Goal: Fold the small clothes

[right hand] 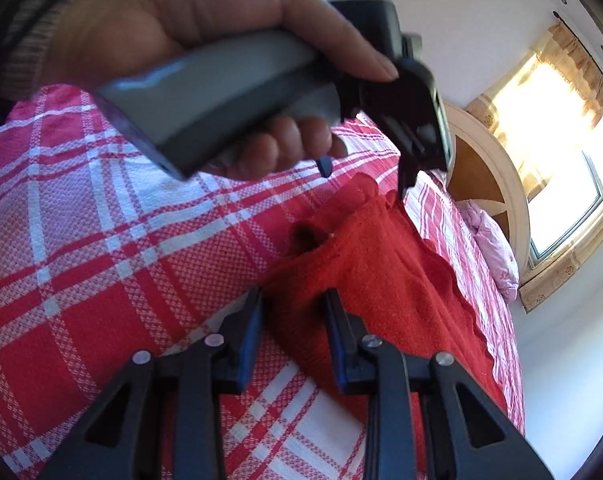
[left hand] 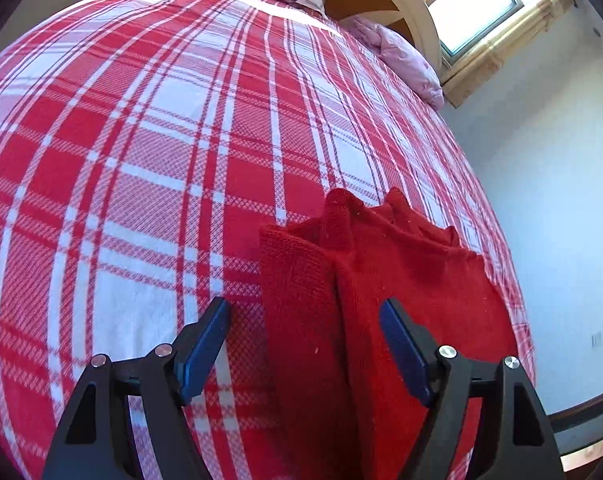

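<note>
We cannot see the near end of the red knitted garment (left hand: 401,320) — the left wrist view's lower edge cuts it off. In the right wrist view the left hand (right hand: 205,40) and its gripper handle (right hand: 221,96) are motion-blurred, hiding bedspread (right hand: 81,240) behind them — whether the right gripper (right hand: 293,320) pinches cloth, we cannot tell.

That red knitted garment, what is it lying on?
The red knitted garment lies on a red-and-white checked bedspread, which shows all around it. Whatever sits directly beneath the garment or between its folded layers is covered.
</note>
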Available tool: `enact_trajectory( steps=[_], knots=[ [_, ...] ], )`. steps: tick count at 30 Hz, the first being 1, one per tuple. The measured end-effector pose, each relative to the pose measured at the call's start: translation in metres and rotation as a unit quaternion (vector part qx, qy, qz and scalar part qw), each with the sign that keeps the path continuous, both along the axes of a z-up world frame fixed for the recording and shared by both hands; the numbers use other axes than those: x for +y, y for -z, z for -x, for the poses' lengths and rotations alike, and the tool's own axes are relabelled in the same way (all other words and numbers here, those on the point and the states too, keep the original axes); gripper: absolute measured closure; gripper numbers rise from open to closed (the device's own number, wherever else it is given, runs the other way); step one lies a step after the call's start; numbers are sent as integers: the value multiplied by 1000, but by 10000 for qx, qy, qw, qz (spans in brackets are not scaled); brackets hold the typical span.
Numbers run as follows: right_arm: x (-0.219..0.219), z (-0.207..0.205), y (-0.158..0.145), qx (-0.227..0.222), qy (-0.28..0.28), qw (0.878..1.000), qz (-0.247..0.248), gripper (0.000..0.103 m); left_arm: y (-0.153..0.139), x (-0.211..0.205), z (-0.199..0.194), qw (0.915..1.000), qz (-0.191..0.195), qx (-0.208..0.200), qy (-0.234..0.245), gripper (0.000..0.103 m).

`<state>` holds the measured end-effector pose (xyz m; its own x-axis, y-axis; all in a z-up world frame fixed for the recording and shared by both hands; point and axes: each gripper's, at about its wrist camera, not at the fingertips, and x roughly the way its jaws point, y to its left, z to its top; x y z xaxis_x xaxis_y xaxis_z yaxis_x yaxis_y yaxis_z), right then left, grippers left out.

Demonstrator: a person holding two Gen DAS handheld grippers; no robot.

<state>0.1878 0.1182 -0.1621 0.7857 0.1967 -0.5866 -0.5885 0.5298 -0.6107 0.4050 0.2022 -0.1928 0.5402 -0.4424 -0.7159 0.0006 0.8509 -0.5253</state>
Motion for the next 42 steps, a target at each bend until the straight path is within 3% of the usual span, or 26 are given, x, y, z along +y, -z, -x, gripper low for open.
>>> enact_trajectory(
  steps=[3,9,10,11,13,17,31,42],
  knots=[
    [0,1,1,-66,-4,10000,14,73,-3,-7,-4,9995,-193,-111,220,26],
    [5,9,3,-187,-38,9998,80,76,-2,-14,-8,9989,41,-194,429,29],
    [5,9,3,-181,-42,9998,78,77,-2,-14,-8,9989,47,-192,422,54],
    [5,9,3,-166,-51,9998,81,78,0,-14,-9,9988,84,-152,450,85],
    [7,13,5,-149,-44,9998,94,86,2,-13,-8,9989,151,-167,416,86],
    [4,14,2,-150,-50,9999,32,90,-3,-9,-2,9992,215,-189,290,88],
    [-33,11,-43,285,-49,9928,-1166,92,-32,-19,-3,9992,300,-205,153,89],
    [-82,-9,-86,342,283,9752,-2168,93,-75,-54,-10,9979,321,-498,267,89]
  ],
)
